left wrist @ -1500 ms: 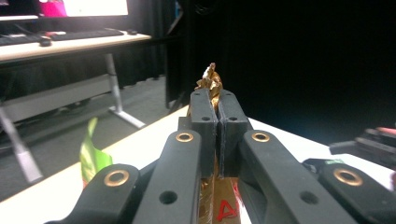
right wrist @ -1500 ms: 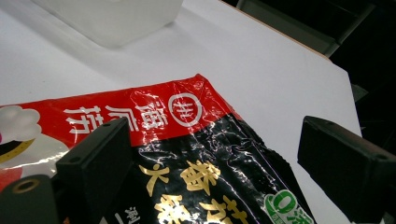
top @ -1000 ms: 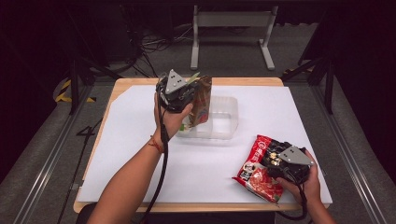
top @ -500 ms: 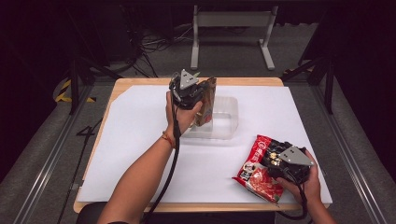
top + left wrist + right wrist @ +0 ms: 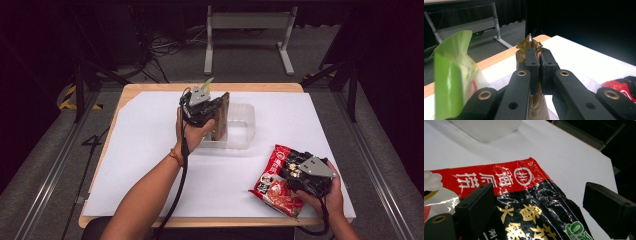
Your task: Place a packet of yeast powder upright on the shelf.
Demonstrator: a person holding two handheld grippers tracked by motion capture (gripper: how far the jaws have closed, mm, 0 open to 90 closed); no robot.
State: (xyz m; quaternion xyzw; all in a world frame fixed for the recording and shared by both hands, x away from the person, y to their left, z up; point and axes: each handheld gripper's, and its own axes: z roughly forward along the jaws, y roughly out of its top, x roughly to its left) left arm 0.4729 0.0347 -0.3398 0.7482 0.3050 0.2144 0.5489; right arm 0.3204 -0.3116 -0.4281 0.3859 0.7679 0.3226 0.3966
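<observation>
Over the clear tub [image 5: 239, 125]:
Left gripper [image 5: 536, 53]: fingers pinched tight on the brown snack packet [image 5: 530, 45], held upright.
Right gripper [image 5: 544, 202]: fingers spread wide over the red-and-black noodle packet [image 5: 524, 202], flat on the counter [image 5: 150, 150].

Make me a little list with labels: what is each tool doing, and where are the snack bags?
left tool: shut on the brown bag, held up over the clear tub
right tool: open, jaws on either side of the red and black bag
green bag: standing beside the brown bag
red and black bag: lying flat on the white sheet
</observation>
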